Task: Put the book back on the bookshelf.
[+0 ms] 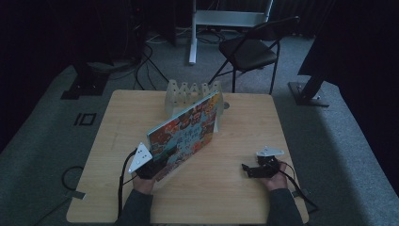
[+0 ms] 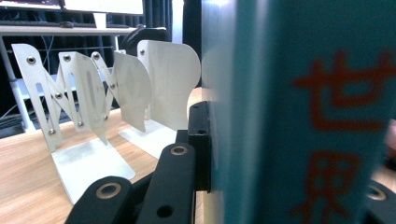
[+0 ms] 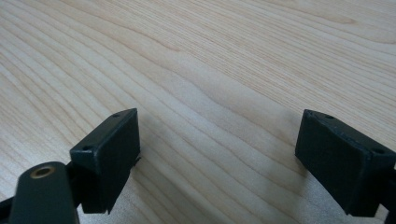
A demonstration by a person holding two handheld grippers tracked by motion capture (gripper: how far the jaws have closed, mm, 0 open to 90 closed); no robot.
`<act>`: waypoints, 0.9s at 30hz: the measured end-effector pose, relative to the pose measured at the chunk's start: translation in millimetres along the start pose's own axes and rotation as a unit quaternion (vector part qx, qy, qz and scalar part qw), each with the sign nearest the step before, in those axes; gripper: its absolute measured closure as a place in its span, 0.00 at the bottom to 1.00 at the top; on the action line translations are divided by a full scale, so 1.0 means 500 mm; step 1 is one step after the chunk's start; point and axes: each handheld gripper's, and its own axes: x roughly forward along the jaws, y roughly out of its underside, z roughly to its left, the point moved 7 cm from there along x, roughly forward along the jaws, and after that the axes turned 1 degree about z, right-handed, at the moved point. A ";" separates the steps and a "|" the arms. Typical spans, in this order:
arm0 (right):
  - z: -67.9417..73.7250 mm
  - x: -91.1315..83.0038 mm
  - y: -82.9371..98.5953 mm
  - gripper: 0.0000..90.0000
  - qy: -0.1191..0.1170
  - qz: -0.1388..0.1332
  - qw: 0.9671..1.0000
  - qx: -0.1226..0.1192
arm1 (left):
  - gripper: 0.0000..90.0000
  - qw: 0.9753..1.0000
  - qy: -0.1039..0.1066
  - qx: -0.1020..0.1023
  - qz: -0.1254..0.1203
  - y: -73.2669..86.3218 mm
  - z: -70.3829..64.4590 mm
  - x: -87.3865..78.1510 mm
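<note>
Behind the left gripper (image 1: 149, 170), the book's (image 1: 186, 134) corner hides.

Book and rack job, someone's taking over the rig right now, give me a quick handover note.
Left hand-held gripper: shut on the near end of the picture book, spine visible between its jaws in the left gripper view.
Right hand-held gripper: open, holding nothing, low over bare table.
Book: tilted, its far end beside the white accordion book rack at the table's far edge.
Done: book picked up and brought to the rack.
Left: probably stand it in a slot, then release.
</note>
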 end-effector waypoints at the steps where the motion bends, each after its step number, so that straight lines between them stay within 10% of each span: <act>1: 0.000 0.000 0.000 0.15 0.000 0.000 1.000 0.000 | 0.90 1.000 -0.001 0.000 0.000 0.000 0.000 0.000; 27: 0.000 0.000 0.000 0.15 0.000 0.000 1.000 0.000 | 0.90 0.999 -0.029 -0.015 -0.004 0.010 0.023 -0.018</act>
